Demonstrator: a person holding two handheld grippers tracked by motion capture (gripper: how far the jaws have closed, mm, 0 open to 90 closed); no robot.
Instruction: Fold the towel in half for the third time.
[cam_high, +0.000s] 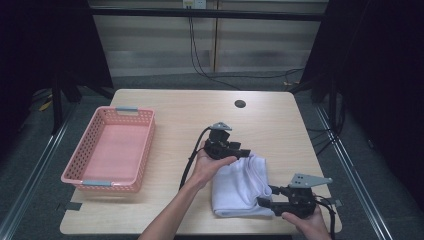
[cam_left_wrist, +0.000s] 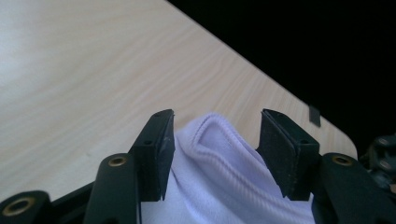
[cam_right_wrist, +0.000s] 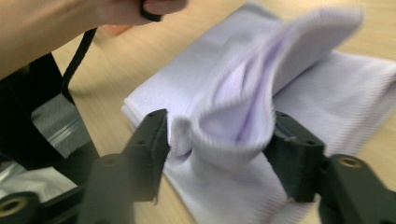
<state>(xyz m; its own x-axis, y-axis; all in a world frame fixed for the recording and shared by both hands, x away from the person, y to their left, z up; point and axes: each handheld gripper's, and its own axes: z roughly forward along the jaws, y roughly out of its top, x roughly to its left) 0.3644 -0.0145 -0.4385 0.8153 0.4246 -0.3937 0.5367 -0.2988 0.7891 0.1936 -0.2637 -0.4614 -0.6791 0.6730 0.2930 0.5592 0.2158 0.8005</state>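
Observation:
A white folded cloth (cam_high: 239, 186) lies on the table's near right part. My left gripper (cam_high: 245, 152) is at its far edge, held by a hand. In the left gripper view the left gripper (cam_left_wrist: 215, 140) stands open around a raised fold of the cloth (cam_left_wrist: 219, 186), which brushes one pad and stays apart from the other. My right gripper (cam_high: 261, 202) is at the cloth's near right corner. In the right gripper view the right gripper (cam_right_wrist: 219, 137) is open, with a loose, blurred fold of cloth (cam_right_wrist: 327, 93) standing between the jaws.
A pink plastic basket (cam_high: 107, 184) stands empty at the left of the wooden table (cam_high: 170, 105). A dark round hole (cam_high: 240, 104) sits near the table's far edge. The table's right edge runs close to the right gripper.

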